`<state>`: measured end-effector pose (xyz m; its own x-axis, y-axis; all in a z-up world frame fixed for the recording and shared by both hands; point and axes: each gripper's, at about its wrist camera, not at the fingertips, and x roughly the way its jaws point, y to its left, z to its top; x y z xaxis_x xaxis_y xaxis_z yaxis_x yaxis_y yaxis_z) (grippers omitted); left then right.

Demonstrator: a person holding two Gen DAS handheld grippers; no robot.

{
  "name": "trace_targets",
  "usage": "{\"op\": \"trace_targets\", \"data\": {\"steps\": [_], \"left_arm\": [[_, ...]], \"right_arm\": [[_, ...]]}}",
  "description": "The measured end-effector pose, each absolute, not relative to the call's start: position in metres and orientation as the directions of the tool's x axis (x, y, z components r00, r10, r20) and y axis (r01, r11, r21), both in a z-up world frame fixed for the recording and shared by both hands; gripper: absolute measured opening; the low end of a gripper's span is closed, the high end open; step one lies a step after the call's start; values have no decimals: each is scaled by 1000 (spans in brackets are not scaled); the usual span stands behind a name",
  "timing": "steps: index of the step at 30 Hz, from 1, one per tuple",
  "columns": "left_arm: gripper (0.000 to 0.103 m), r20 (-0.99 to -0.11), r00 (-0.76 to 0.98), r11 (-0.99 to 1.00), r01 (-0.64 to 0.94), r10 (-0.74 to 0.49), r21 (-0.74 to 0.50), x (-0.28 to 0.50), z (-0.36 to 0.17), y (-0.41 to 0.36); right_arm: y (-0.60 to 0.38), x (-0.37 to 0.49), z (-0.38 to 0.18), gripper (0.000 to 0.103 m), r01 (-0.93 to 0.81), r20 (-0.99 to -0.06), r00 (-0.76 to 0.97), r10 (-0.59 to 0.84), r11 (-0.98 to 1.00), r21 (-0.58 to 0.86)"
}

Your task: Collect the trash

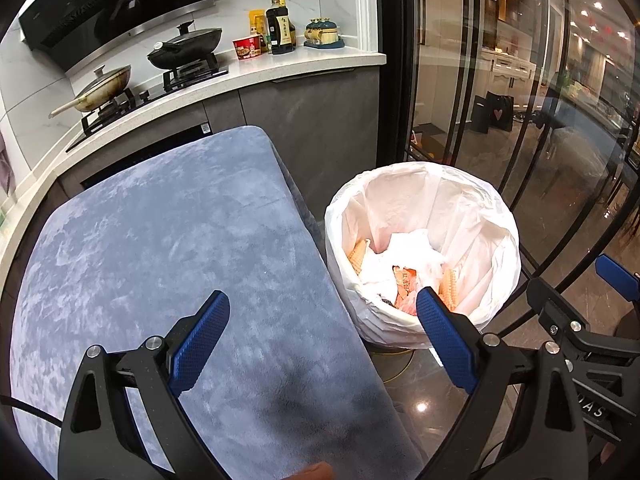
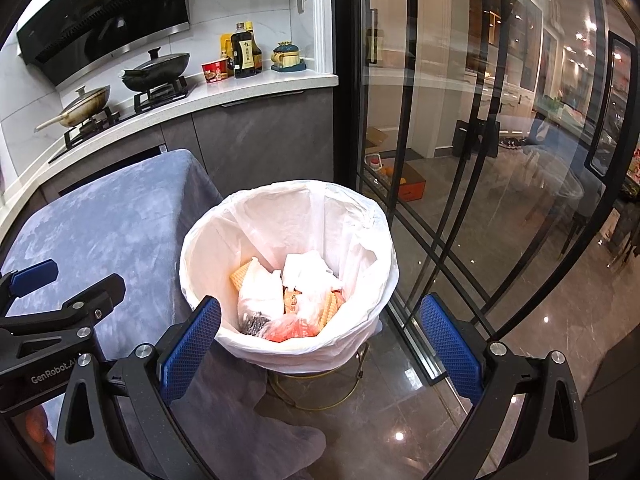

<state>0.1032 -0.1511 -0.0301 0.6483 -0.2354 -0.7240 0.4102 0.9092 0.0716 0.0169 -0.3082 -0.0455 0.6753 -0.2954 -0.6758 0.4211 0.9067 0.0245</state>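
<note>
The left wrist view is taking in most of the blue-grey cloth-covered table (image 1: 160, 248), with the left gripper (image 1: 322, 324) hanging over its right edge, jaws spread wide and holding nothing. The right wrist view is looking more directly down into the trash bin (image 2: 288, 208), which is standing on the dark tiled floor just beside the table's corner, against the glass sliding door (image 2: 460, 160); the right gripper (image 2: 320, 328) is hovering above the bin's near rim, also released and empty. That view is also showing an orange cardboard box (image 2: 410, 184) behind the glass.

The bin is lined with a white plastic bag (image 1: 424, 184) folded over the rim. Inside are lying crumpled white tissues (image 2: 308, 276), wafer biscuits (image 2: 242, 274), an orange wrapper (image 2: 288, 328) and a dark scrap (image 2: 254, 322).

On the counter, two lidded pans (image 1: 188, 46) are sitting on the stove, beside a soy sauce bottle (image 1: 280, 26).
</note>
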Motion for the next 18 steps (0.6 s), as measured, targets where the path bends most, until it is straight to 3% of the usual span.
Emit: {"op": "trace_targets", "data": {"steps": [18], "left_arm": [[90, -727, 649, 909, 408, -225, 83, 103, -34, -154]], "right_arm": [[-310, 18, -48, 96, 423, -677, 672, -300, 906, 18]]}}
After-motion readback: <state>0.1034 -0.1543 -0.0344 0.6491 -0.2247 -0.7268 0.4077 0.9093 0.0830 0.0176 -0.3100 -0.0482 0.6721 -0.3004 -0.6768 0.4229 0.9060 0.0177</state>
